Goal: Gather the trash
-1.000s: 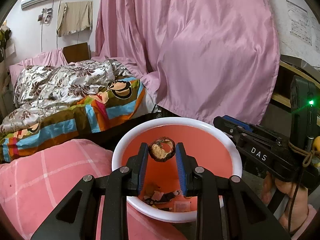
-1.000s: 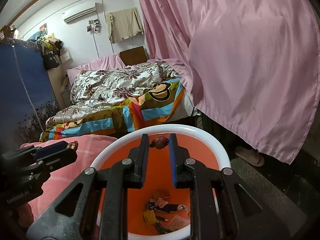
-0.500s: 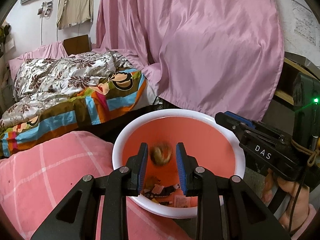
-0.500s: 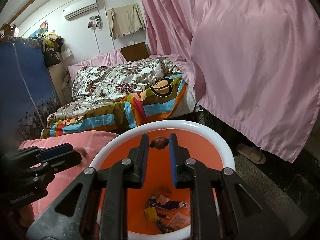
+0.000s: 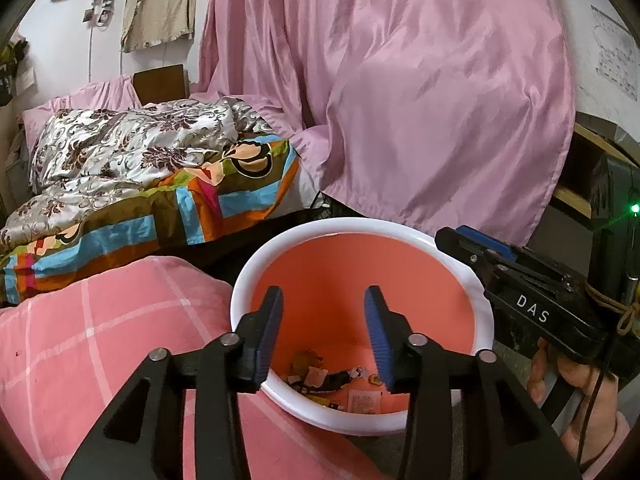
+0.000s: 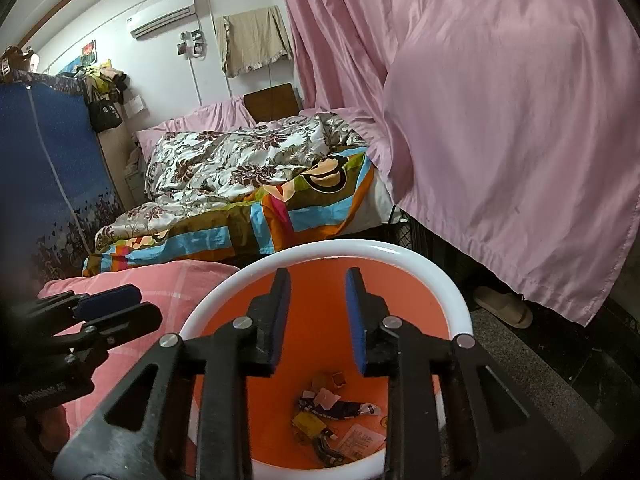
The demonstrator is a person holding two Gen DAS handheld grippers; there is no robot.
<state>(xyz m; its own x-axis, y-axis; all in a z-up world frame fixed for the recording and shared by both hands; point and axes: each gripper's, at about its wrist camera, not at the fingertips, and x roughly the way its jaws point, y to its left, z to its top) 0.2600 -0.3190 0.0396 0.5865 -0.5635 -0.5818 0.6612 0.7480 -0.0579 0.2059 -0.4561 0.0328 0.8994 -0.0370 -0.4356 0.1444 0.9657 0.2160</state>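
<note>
An orange bin with a white rim (image 5: 362, 226) (image 6: 340, 247) stands on the floor beside a pink checked cushion. Several scraps of trash (image 5: 326, 380) (image 6: 332, 408) lie at its bottom. My left gripper (image 5: 323, 306) hangs open over the bin with nothing between its blue pads. My right gripper (image 6: 318, 284) is also open and empty above the bin. In the left wrist view the right gripper (image 5: 520, 288) shows at the right, held by a hand (image 5: 576, 400). In the right wrist view the left gripper (image 6: 96, 312) shows at the left.
The pink checked cushion (image 5: 88, 340) lies left of the bin. A bed with a patterned quilt (image 6: 240, 184) stands behind. A pink curtain (image 6: 500, 120) hangs at the right, with a slipper (image 6: 502, 310) on the floor under it. A blue cabinet (image 6: 40, 184) stands far left.
Both grippers have opened. The round brown piece left the left gripper and the small dark scrap left the right gripper; neither is between the pads now.
</note>
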